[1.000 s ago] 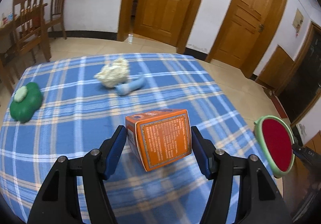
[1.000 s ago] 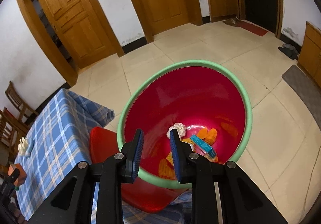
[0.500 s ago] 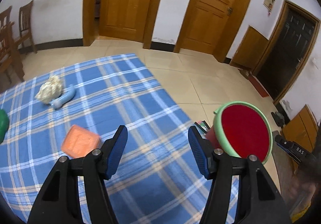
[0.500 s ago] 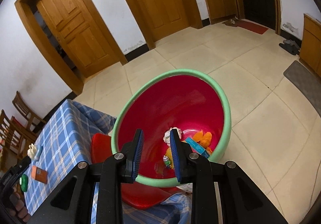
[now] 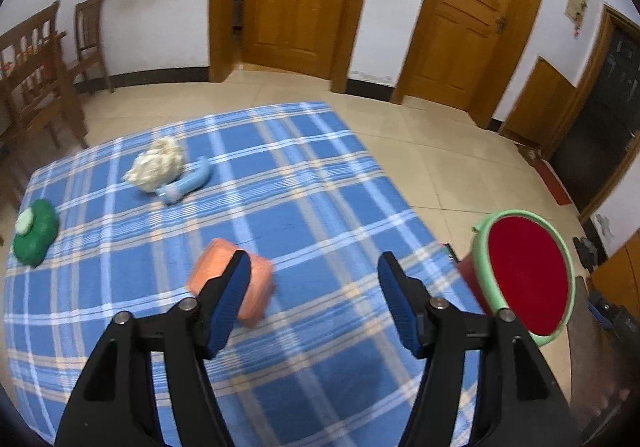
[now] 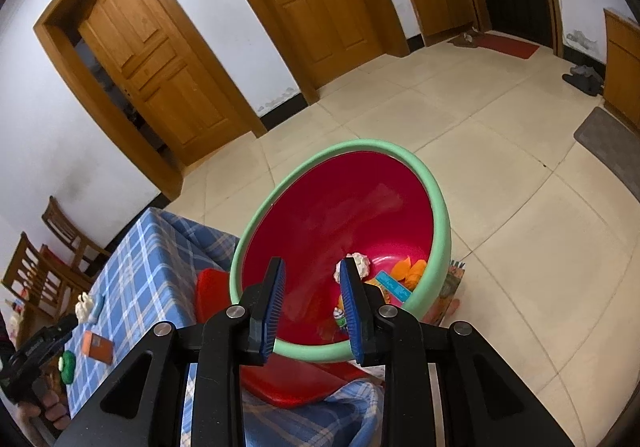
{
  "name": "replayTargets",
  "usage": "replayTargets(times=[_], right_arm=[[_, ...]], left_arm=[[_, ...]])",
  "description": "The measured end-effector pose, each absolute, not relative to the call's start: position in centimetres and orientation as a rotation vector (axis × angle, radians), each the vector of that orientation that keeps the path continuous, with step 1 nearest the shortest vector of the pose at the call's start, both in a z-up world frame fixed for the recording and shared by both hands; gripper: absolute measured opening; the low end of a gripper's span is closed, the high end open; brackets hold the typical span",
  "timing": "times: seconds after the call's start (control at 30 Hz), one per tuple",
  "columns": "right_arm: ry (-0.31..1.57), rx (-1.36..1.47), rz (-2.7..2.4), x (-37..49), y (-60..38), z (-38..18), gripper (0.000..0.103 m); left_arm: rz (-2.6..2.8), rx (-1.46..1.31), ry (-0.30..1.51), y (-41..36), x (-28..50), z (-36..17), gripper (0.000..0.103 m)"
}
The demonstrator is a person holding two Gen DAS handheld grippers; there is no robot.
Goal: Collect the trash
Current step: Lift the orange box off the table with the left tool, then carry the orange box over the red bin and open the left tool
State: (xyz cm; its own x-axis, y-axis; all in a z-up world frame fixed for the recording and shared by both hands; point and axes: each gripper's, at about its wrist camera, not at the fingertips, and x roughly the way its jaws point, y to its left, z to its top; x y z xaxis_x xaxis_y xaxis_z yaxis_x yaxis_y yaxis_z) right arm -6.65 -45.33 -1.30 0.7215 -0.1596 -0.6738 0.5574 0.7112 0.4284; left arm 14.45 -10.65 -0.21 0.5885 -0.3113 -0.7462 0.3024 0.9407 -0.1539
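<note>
An orange box [image 5: 224, 275] lies on the blue plaid tablecloth [image 5: 304, 207], partly behind my left finger. My left gripper [image 5: 314, 299] is open and empty above the cloth, right of the box. Further back lie a crumpled white tissue [image 5: 154, 165], a pale blue tube [image 5: 186, 185] and a green object [image 5: 34, 233]. A red basin with a green rim [image 6: 340, 215] holds several pieces of trash; it also shows in the left wrist view [image 5: 528, 275]. My right gripper [image 6: 312, 301] is partly open and empty, close above the basin's near rim.
The basin sits on a red stool [image 6: 280, 387] off the table's right edge. Wooden chairs [image 5: 44, 75] stand at the far left. Wooden doors [image 5: 296, 3] line the back wall. Tiled floor [image 6: 520, 207] spreads around the basin.
The orange box left my left gripper and lies on the cloth. The left gripper swung right, then back toward the box. The right gripper opened a little and pulled back from the basin.
</note>
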Motion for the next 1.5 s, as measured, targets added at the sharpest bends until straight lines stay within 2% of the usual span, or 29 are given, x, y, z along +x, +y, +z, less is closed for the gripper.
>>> replayTargets(times=[0.27, 0.37, 0.6, 0.7, 0.87, 1.23, 1.5], right_arm=[[0.667, 0.688, -0.411, -6.5, -45.2, -1.8, 0.031], [0.668, 0.688, -0.41, -6.4, -45.2, -1.8, 0.035], [0.686, 0.688, -0.404, -6.1, -44.9, -2.2, 0.035], [0.688, 0.685, -0.402, -6.0, -44.8, -2.2, 0.035], [0.687, 0.686, -0.402, -6.0, -44.8, -2.2, 0.035], [0.674, 0.686, -0.416, -6.5, -45.3, -2.5, 0.035], [0.673, 0.708, -0.434, -7.4, -46.7, -3.1, 0.035]], left_arm=[[-0.265, 0.027, 0.94, -8.7, 15.8, -3.4, 0.07], [-0.218, 0.097, 0.895, -8.8, 15.9, -3.8, 0.071], [-0.211, 0.1, 0.929, -8.4, 17.0, -5.4, 0.071], [-0.232, 0.084, 0.938, -8.2, 17.1, -5.8, 0.058], [-0.28, 0.055, 0.94, -8.7, 16.5, -5.3, 0.058], [-0.473, 0.066, 0.914, -14.7, 13.9, -2.5, 0.058], [-0.638, 0.157, 0.883, -22.3, 11.8, -0.9, 0.058]])
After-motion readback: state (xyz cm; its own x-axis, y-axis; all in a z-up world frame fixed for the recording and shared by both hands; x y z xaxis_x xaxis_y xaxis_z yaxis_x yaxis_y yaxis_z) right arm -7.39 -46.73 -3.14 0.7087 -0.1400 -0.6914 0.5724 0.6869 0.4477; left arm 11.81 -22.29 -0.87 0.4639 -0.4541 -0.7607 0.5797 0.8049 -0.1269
